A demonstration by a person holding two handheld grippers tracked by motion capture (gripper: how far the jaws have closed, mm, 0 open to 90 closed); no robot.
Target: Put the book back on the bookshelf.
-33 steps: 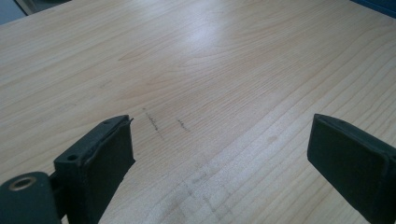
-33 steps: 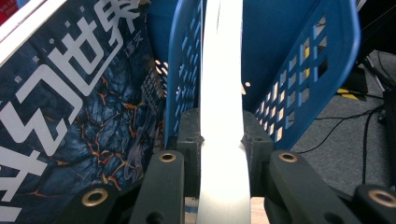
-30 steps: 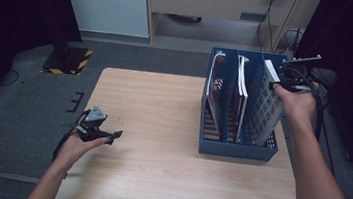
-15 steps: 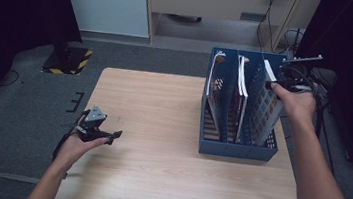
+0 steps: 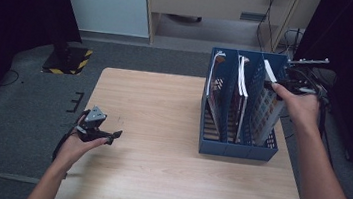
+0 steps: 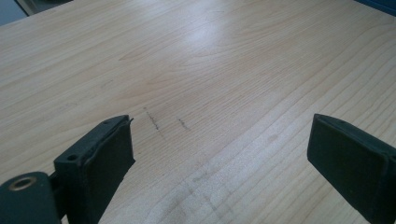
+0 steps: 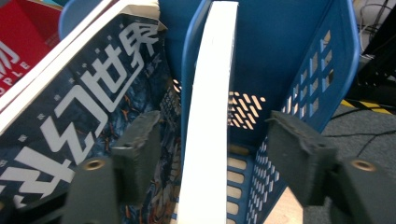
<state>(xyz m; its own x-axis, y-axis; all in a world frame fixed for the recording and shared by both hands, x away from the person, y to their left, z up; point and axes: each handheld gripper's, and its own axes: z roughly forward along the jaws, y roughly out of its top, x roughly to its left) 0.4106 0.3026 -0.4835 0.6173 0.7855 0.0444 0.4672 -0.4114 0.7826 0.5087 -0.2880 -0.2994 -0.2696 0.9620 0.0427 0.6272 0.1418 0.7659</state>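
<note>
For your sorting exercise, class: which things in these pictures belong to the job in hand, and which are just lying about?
Part of the job:
- book, between the jaws of the right gripper, which have just been opening
- blue rack holding it

Just about:
- other books already filed
- left gripper, open over the table
- striped block on the floor

The high view looks forward and down from the person's edge of the pale wooden counter (image 5: 155, 177). The left gripper view skims that bare wood closely. The right gripper view peers closely into the blue perforated plastic file rack (image 7: 299, 60), which the high view shares near the counter's right edge.
</note>
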